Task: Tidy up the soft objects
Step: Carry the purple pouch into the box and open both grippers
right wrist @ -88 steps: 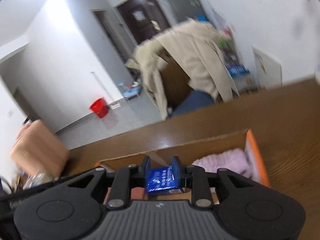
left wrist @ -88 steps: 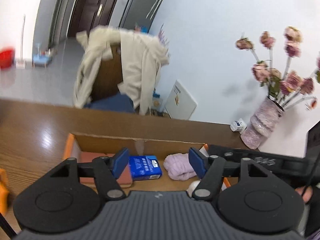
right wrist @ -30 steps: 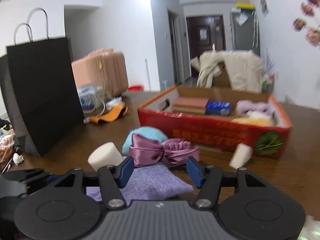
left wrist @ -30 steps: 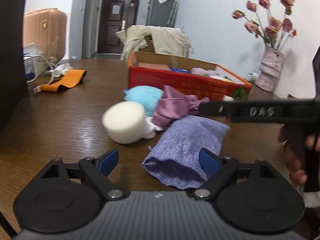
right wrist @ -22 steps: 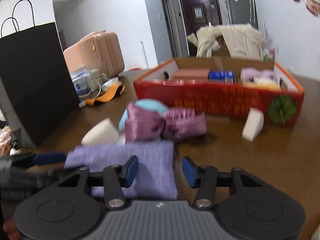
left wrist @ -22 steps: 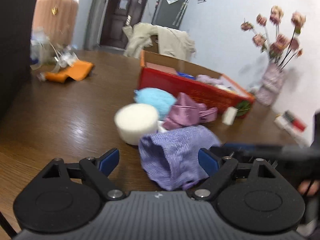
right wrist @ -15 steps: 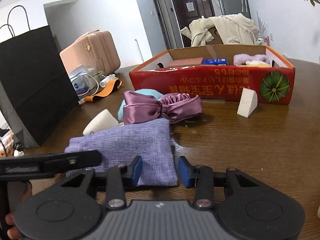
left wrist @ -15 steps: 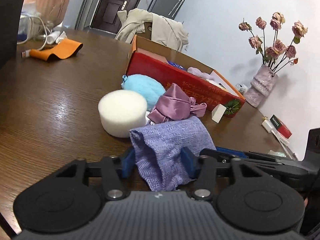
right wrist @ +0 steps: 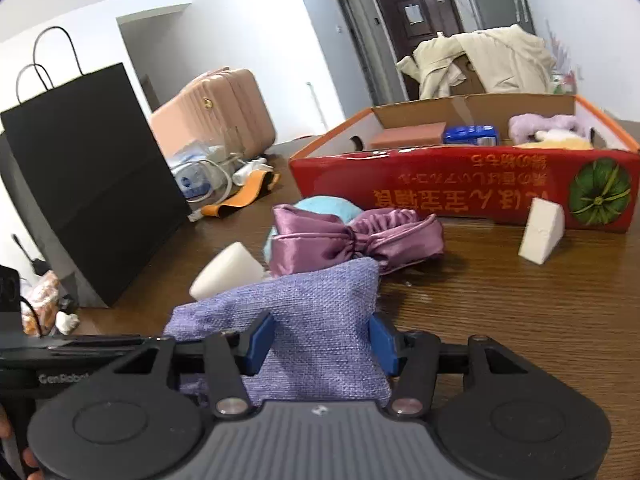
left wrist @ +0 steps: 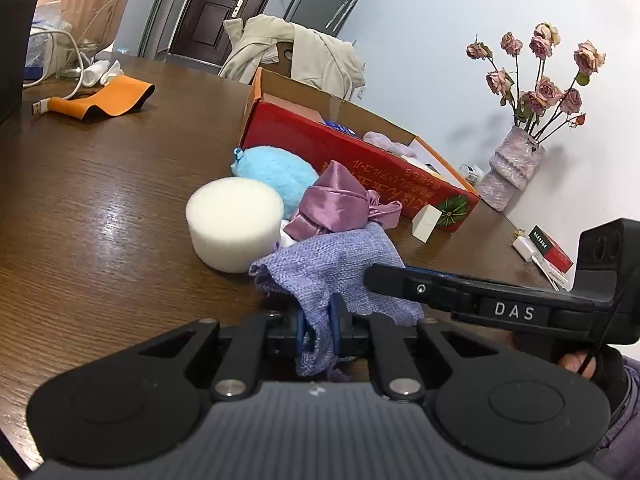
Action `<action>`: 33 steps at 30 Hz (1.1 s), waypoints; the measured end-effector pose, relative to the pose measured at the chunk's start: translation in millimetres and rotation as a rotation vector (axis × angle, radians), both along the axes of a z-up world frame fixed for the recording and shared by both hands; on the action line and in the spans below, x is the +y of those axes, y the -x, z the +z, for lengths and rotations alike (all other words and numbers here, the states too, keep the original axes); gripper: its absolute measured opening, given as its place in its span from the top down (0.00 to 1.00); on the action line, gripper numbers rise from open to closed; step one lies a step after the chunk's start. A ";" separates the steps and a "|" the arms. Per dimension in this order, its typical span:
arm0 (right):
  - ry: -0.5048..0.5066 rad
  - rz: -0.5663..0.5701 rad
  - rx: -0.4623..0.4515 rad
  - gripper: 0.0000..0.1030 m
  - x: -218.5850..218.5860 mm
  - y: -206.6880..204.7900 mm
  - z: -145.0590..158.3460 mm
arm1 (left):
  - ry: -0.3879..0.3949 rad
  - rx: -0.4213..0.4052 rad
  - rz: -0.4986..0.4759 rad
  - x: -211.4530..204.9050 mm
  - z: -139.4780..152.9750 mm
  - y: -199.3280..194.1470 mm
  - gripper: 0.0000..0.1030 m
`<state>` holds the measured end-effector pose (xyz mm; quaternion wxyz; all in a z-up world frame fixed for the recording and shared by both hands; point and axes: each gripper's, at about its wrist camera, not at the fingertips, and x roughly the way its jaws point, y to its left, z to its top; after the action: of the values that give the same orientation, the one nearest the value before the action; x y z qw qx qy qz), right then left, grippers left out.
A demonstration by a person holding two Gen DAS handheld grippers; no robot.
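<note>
A lilac woven pouch [left wrist: 340, 264] lies on the brown table, and my left gripper [left wrist: 318, 326] is shut on its near corner, which bunches up between the pads. My right gripper [right wrist: 320, 344] straddles the same pouch [right wrist: 316, 316] from the other side, its blue pads at the pouch's edges with a wide gap between them. Behind the pouch sit a white foam cylinder [left wrist: 234, 222], a blue fluffy ball [left wrist: 276, 170], a purple satin bow band [right wrist: 352, 236] and a white foam wedge [right wrist: 542, 236]. The red cardboard box [right wrist: 460, 192] stands further back.
The box holds a brown pad [right wrist: 408, 134], a blue tissue pack [right wrist: 472, 135] and pale fluffy items [right wrist: 548, 130]. A black paper bag [right wrist: 92, 176] stands at the left. An orange strap [left wrist: 100, 98], cables, a vase of roses [left wrist: 516, 164] and a red packet [left wrist: 550, 248] are on the table.
My left gripper has closed from a loose hold to a tight pinch on the pouch's corner. My right gripper has moved forward around the pouch's other end.
</note>
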<state>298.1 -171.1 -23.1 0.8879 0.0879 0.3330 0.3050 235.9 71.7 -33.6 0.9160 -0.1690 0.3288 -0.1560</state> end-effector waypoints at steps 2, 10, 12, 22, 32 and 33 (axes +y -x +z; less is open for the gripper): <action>-0.017 -0.017 0.010 0.47 -4.5 -2.3 -3.0 | -0.003 0.000 -0.005 -0.8 0.2 0.9 0.88; -0.071 0.031 0.032 0.91 -4.9 3.3 -6.9 | -0.017 -0.011 0.003 -2.8 1.3 7.0 0.89; -0.053 0.024 0.018 0.92 -3.1 11.9 -5.9 | -0.018 -0.018 -0.010 -5.9 4.5 10.5 0.89; -0.050 -0.131 -0.134 0.95 -37.7 42.9 56.5 | 0.031 -0.215 -0.194 -35.9 88.6 -35.3 0.90; 0.085 -0.222 -0.053 0.95 -59.4 -159.6 115.7 | -0.026 -0.019 -0.179 -88.0 102.7 -269.1 0.90; 0.097 -0.232 -0.017 0.95 -60.2 -184.6 110.2 | -0.031 0.037 -0.183 -92.5 90.1 -289.6 0.90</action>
<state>482.7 -231.3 87.1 0.9232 0.0803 0.3273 0.1847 525.5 -20.8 56.5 0.8941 -0.1272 0.3621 -0.2307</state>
